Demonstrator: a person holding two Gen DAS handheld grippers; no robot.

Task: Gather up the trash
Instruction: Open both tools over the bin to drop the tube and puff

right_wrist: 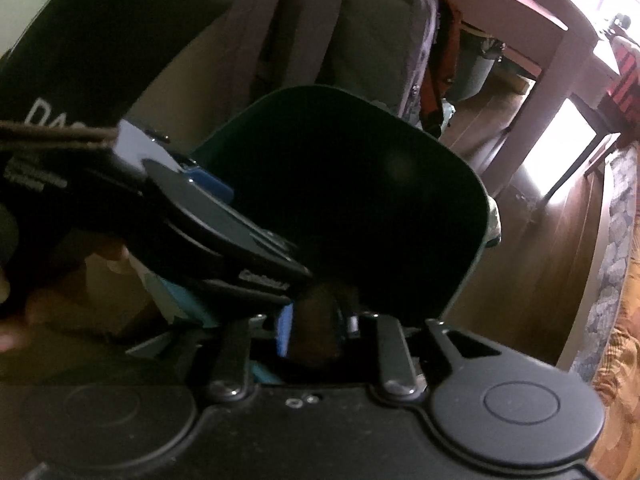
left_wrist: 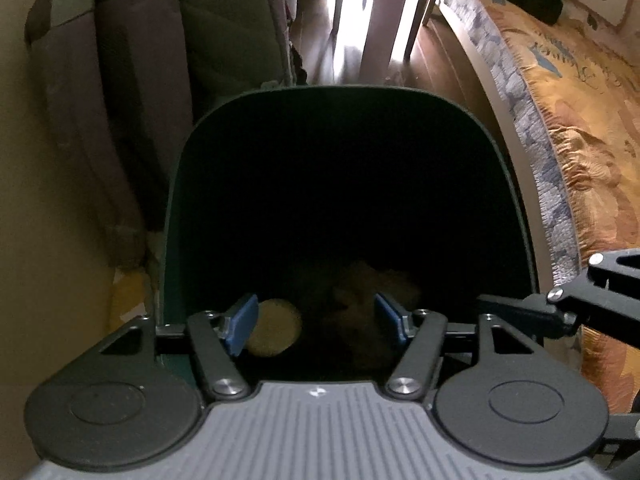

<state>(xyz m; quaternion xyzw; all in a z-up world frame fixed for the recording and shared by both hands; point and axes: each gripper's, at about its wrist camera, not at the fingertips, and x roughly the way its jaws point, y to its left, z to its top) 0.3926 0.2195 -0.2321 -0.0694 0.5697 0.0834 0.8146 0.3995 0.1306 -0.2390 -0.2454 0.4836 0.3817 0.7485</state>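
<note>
A dark green bin [left_wrist: 200,124] fills the left wrist view, its inside almost black. My left gripper [left_wrist: 316,322] hangs open over its mouth, nothing between the blue pads [left_wrist: 242,326]. Below them in the bin lie a round yellowish piece [left_wrist: 276,330] and a crumpled yellowish wad [left_wrist: 368,288]. In the right wrist view the same bin [right_wrist: 312,88] is ahead. My right gripper [right_wrist: 314,328] stands over its near edge, jaws a little apart, with a blurred brown lump [right_wrist: 318,316] in the gap. The left gripper's blue pad [right_wrist: 210,186] shows at the left.
A bed with an orange patterned quilt [left_wrist: 580,160] runs along the right. Hanging fabric [left_wrist: 140,80] stands behind the bin. Wooden floor [right_wrist: 560,240], table legs [left_wrist: 380,20] and a grey tub [right_wrist: 476,72] lie beyond. A hand [right_wrist: 12,320] shows at the left edge.
</note>
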